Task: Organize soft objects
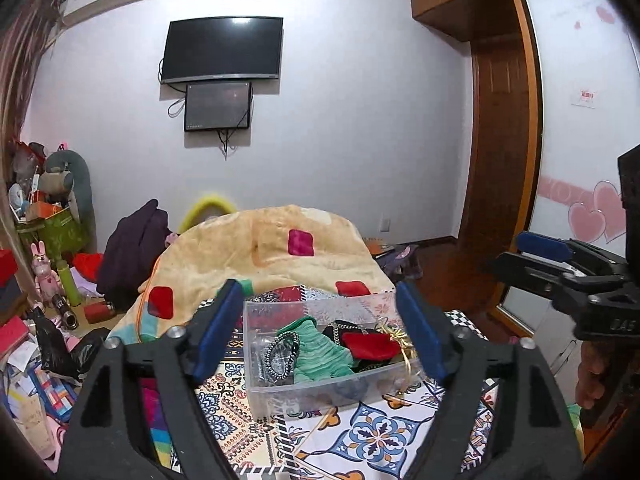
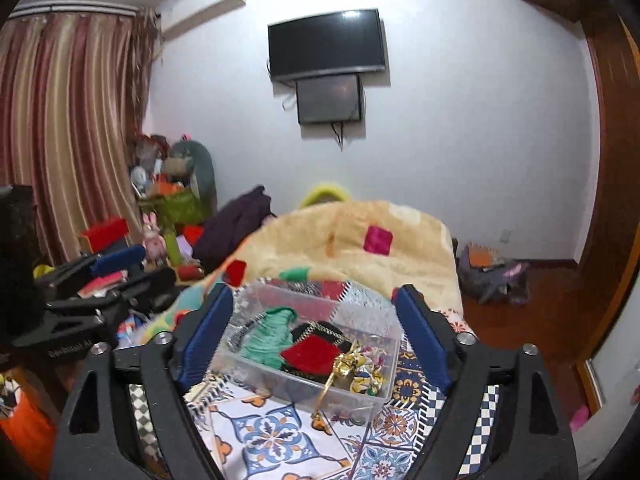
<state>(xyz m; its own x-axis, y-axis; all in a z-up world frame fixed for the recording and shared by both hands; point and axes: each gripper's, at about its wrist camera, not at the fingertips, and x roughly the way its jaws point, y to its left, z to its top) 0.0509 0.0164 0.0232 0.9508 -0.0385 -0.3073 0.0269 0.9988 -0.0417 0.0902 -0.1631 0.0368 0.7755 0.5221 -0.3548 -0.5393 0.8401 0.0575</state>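
A clear plastic box (image 1: 320, 394) (image 2: 362, 394) sits on a patterned bedspread (image 1: 372, 436) (image 2: 264, 436). In it lie a green cloth (image 1: 320, 354) (image 2: 270, 332), a red cloth (image 1: 370, 346) (image 2: 310, 354), a black item with a chain (image 1: 340, 328), a beaded black band (image 1: 282, 352) and a gold ribbon with a floral cloth (image 2: 360, 368). My left gripper (image 1: 320, 336) is open, held above and before the box, empty. My right gripper (image 2: 316, 332) is open and empty, also before the box. Each gripper shows at the other view's edge (image 1: 560, 256) (image 2: 116, 272).
A beige blanket with red patches (image 1: 272, 252) (image 2: 360, 240) is heaped behind the box. Clutter of bags, toys and boxes (image 1: 52, 240) (image 2: 168, 200) lies at the left. A wooden wardrobe (image 1: 500, 120) stands right. A bag (image 2: 492, 276) lies on the floor.
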